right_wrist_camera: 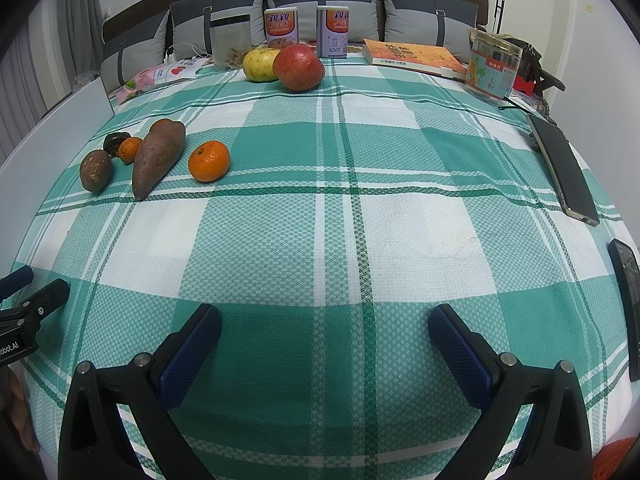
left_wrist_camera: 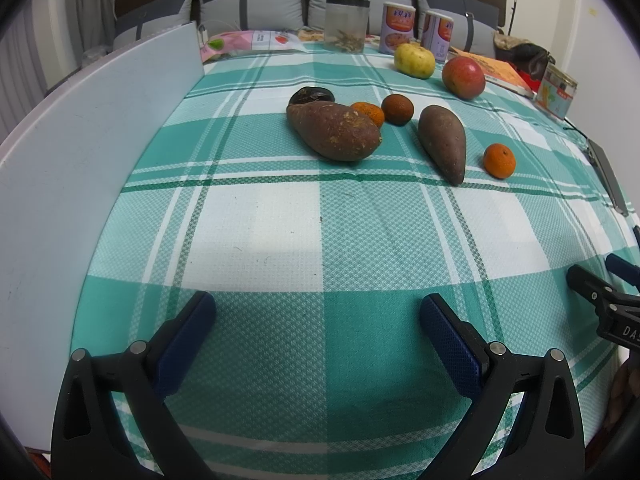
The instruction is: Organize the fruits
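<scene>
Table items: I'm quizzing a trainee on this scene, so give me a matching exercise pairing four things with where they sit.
Things:
1. red apple
2. orange book
3. phone
4. lone tangerine

Places:
A. flat near the table's right edge
B. just right of the pointed sweet potato
C. touching the yellow apple
D. far side, beside the green-labelled jar

Pairs: 1-C, 2-D, 3-A, 4-B

black tool [left_wrist_camera: 318, 320] arms, blue pads, silver screws.
</scene>
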`<state>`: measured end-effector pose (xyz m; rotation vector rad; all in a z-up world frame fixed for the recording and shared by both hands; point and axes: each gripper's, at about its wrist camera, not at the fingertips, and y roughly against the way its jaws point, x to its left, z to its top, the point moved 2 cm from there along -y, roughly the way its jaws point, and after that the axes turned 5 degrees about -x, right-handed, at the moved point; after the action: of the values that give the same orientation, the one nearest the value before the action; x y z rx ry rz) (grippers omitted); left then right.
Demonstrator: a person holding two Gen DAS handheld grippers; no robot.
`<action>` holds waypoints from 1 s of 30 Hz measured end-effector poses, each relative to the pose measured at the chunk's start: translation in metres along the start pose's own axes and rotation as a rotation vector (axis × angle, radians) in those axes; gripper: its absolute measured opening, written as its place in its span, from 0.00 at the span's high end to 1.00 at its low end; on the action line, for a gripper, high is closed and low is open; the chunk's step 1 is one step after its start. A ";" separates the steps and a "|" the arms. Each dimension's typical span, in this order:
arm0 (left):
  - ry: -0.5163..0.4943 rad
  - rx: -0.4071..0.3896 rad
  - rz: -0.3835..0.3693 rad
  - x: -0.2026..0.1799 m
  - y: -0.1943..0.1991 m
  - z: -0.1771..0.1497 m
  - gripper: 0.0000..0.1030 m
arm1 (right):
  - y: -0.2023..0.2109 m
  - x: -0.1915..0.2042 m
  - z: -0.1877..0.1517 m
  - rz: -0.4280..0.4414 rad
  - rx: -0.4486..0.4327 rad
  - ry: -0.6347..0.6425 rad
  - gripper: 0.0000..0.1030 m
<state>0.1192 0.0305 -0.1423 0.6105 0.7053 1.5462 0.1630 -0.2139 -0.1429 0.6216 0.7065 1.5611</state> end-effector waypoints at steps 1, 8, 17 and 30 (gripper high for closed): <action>0.000 0.000 0.000 0.000 0.000 0.000 0.01 | 0.000 0.000 0.000 0.000 0.000 0.000 0.00; 0.000 -0.001 0.000 0.000 0.000 0.000 0.01 | 0.000 0.000 0.000 0.000 0.000 0.000 0.00; 0.000 -0.001 0.000 0.000 0.000 0.000 0.01 | 0.000 0.000 0.000 0.000 0.001 0.000 0.00; 0.076 0.037 -0.110 0.004 0.002 0.026 0.02 | 0.000 0.000 0.000 0.000 0.001 0.001 0.00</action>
<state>0.1368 0.0364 -0.1236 0.5338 0.8132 1.4629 0.1631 -0.2141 -0.1427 0.6221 0.7080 1.5614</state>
